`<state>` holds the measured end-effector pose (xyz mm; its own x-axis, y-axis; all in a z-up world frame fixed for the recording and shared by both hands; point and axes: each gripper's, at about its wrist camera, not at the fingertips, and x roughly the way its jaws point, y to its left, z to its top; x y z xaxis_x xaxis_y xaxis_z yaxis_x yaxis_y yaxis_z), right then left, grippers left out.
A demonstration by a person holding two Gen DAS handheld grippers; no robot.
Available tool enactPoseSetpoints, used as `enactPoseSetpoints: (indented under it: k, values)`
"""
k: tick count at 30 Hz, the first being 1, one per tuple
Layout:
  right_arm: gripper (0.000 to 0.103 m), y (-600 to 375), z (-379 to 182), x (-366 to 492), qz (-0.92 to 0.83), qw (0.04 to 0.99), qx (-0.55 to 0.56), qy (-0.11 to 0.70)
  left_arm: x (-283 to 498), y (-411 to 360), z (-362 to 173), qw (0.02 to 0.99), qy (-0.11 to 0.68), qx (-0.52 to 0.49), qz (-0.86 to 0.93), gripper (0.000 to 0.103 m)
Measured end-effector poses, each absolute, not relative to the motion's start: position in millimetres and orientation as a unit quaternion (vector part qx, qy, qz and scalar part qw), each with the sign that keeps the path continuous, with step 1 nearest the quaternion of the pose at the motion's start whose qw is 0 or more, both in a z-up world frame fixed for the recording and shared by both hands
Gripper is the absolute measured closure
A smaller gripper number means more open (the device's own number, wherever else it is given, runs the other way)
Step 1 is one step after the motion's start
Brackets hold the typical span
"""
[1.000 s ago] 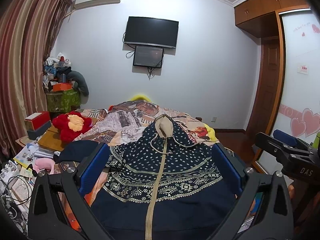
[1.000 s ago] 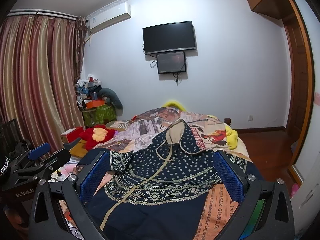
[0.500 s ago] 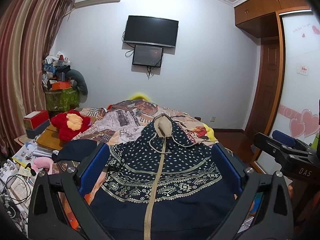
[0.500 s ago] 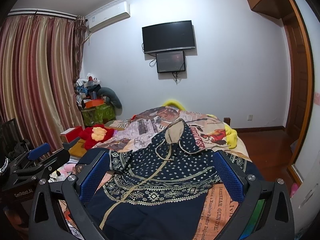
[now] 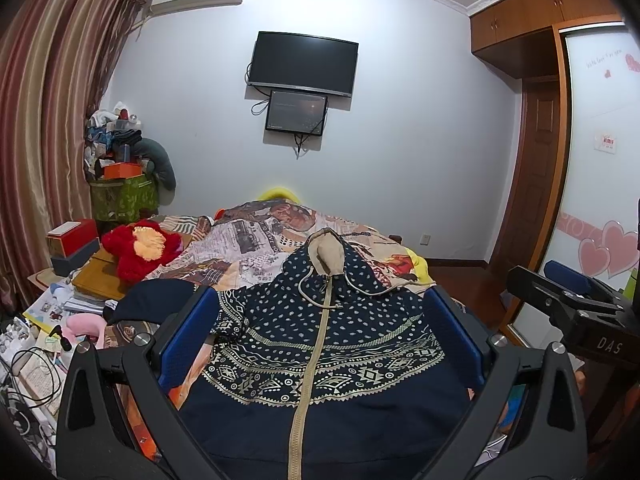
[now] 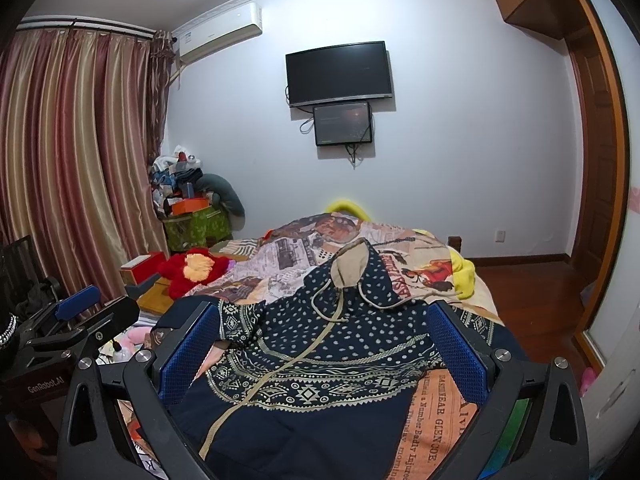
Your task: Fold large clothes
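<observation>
- Lying spread on the bed [image 5: 256, 236], the navy hoodie [image 5: 332, 344] faces up, its hood [image 5: 328, 252] pointing toward the far wall and its tan zipper [image 5: 308, 376] running down the middle.
- White dots cover the hoodie's upper part; bands of tan geometric pattern cross the chest, and the lower part is plain navy.
- Drawstrings trail from the hood onto the chest.
- A printed bedspread [image 6: 304, 256] with newspaper-style pictures covers the bed beneath the hoodie.
- Left gripper [image 5: 320, 320] hovers above the hoodie's lower half with its blue-padded fingers [image 5: 186, 336] spread wide, holding nothing.
- Right gripper [image 6: 324, 336] also stands wide apart and empty, above the same garment, seen a little more from the right side.
- In the right wrist view the left gripper shows at the left edge; in the left wrist view the right gripper shows at the right edge.
- A red plush toy [image 5: 140, 246] lies to the left of the bed, near a red box [image 5: 72, 232].
- A television [image 5: 302, 64] hangs on the far wall with a smaller screen [image 5: 296, 112] just below it.
- An air conditioner [image 6: 220, 36] sits high beside striped curtains [image 6: 76, 152].
</observation>
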<state>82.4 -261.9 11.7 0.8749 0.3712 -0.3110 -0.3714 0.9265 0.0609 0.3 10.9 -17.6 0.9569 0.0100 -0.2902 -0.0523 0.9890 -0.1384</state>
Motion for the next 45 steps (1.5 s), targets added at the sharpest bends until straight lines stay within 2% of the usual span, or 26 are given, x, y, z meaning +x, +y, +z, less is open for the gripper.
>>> enactPoseSetpoints:
  k: [30, 40, 45]
  values:
    - [0.0, -251.3, 7.5, 91.5, 0.19, 0.967, -0.007, 0.17, 14.4, 18.3, -15.3, 0.988, 0.139, -0.066, 0.027, 0.0]
    - [0.0, -229.8, 9.8, 130.9, 0.187, 0.968, -0.032, 0.162, 77.0, 75.0, -3.8, 0.985, 0.153, -0.038, 0.065, 0.0]
    - [0.0, -212.4, 5.6, 168.9, 0.19, 0.966, -0.043, 0.171, 128.8, 129.2, -10.2, 0.973, 0.208, -0.038, 0.092, 0.0]
